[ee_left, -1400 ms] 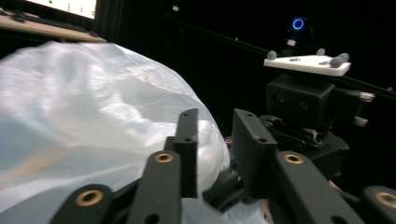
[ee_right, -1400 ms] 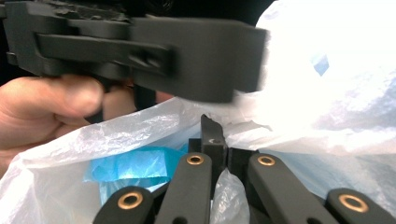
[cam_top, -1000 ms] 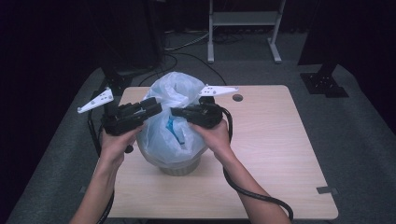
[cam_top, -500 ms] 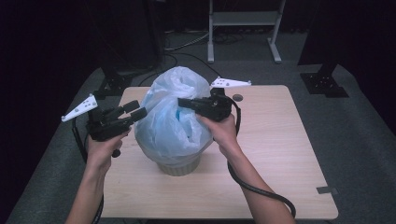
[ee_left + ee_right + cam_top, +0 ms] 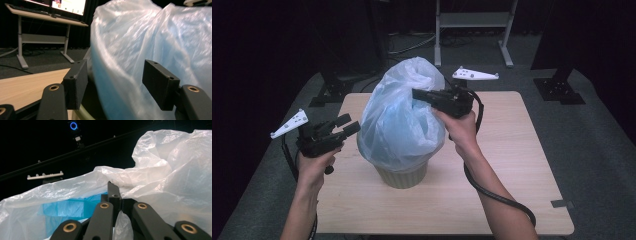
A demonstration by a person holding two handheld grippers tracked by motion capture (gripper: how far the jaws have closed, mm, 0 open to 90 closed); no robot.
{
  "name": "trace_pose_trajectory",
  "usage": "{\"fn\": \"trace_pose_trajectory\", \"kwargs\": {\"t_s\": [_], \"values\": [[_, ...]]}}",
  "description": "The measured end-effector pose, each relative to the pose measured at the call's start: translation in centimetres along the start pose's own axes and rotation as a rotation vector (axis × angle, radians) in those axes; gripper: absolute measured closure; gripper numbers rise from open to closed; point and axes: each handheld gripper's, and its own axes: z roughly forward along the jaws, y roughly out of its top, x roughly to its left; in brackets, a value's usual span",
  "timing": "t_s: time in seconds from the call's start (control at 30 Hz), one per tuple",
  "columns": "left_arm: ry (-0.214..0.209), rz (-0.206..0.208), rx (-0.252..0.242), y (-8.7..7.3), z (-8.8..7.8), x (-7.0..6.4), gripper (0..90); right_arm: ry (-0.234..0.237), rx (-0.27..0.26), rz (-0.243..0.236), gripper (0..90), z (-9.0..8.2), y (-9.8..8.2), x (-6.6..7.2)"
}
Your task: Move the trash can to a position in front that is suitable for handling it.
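Bag (image 5: 399, 122): 1 thin, pale blue plastic liner, billowed tall above a small beige bin (image 5: 402, 176) at the middle of the wooden table (image 5: 512, 150). Lower part sits in and over the bin's rim; upper part stands loose and crumpled.

Right gripper (image 5: 418, 94): jaws clamped tight on a fold of the bag near its top, on the side toward the person's right. In the right gripper view (image 5: 113, 192) the film bunches between the 2 closed jaws, with a darker blue layer showing inside the bag.

Left gripper (image 5: 346, 125): off the bag, just beside its left flank, low over the table edge. Its jaws have just been opening; in the left gripper view (image 5: 115, 82) they stand apart with the bag's side ahead of them, and no pad presses the film. Released, nothing held.

Step in hand, as judged: 1 side of the bag's mouth is held up by the right gripper while the left looks for a fresh grip; whether the bag is being fitted or lifted out cannot be told.

Next move calls for: left gripper to close in on the near wall of the bag, pinch a fold opposite the right grip, and avoid tearing the thin film or tipping the light bin.
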Motion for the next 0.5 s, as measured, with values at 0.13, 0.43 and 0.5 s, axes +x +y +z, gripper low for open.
{"fn": "trace_pose_trajectory", "kwargs": {"t_s": [0.13, 0.43, 0.5], "values": [[0.021, -0.004, 0.016, -0.3, -0.1, 0.2, 29.2, -0.008, -0.016, -0.009, 89.5, -0.7, 1.1, 0.3], [0.038, -0.021, 0.036, -1.1, 0.0, 0.5, 23.7, -0.038, -0.063, -0.037, 89.5, -2.8, 4.0, 0.8], [0.041, -0.023, 0.036, -1.2, 0.0, 0.6, 23.0, -0.046, -0.069, -0.041, 89.5, -3.1, 4.4, 0.8]]}}
